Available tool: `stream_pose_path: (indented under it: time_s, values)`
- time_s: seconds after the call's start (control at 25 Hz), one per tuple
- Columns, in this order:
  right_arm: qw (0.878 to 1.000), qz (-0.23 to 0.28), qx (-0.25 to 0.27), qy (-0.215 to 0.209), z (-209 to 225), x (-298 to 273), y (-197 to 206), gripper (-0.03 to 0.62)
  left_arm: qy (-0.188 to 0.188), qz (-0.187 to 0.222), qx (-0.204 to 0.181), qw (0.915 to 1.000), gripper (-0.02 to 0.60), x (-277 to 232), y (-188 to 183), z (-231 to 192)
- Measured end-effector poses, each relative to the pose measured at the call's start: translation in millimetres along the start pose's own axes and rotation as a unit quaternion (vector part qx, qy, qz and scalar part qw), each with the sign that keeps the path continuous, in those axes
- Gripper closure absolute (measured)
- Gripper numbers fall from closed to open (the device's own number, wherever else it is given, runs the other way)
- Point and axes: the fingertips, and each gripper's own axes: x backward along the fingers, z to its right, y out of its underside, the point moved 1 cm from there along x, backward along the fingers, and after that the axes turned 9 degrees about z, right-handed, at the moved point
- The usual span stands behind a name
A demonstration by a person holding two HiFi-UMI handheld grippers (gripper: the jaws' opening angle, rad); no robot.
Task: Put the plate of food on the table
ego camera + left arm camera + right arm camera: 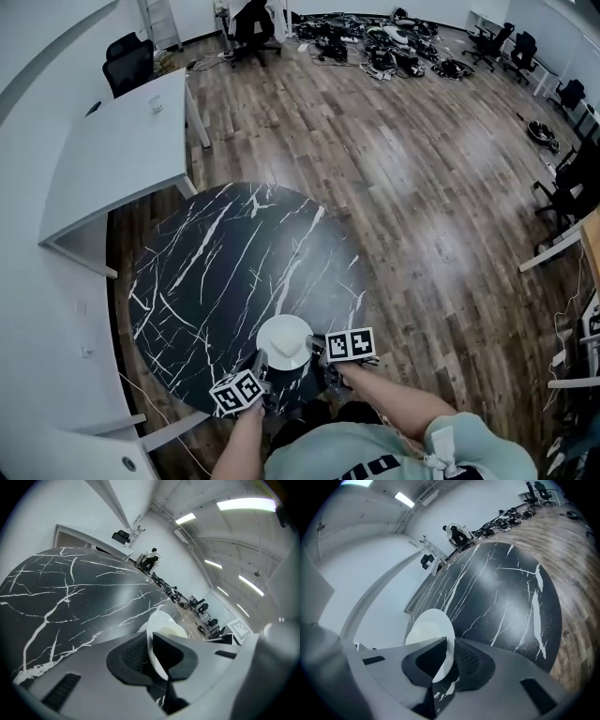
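In the head view, a white plate point(284, 339) is seen over the near edge of a round black table point(216, 272) veined with white. The plate is flanked by the left gripper point(261, 364) and the right gripper point(319, 349), one at each side of its rim. Whether the plate rests on the marble or is held just above it cannot be told. Beyond the jaws, a wood-plank floor point(422, 169) is spread across the room, with a white desk point(122, 141) beside the table, a black office chair point(127, 56) near that desk, and a heap of cables and gear point(394, 42) along the far wall.

In the left gripper view, the jaws are closed on the plate's rim point(151, 644), which is pinched upright between the two dark pads. A pale mound of food point(171, 631) is visible just past the jaws. Ahead, the marbled tabletop point(70, 602) is shown, and ceiling light strips point(243, 503) are seen overhead.

In the right gripper view, the plate's opposite rim point(445, 660) is clamped between the ribbed pads. The white disc point(429, 627) extends beyond the jaws, with the dark tabletop point(506, 588) and the floor point(576, 573) behind it.
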Motion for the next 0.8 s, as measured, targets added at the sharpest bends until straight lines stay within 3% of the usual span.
stream_pose_path:
  time_s: [0.8]
  values:
    - [0.999,-0.014,0.031,0.024,17.5,-30.9,0.6,0.551,-0.026,-0.015,-0.027,0.9992,0.532,-22.8,14.1,-25.3]
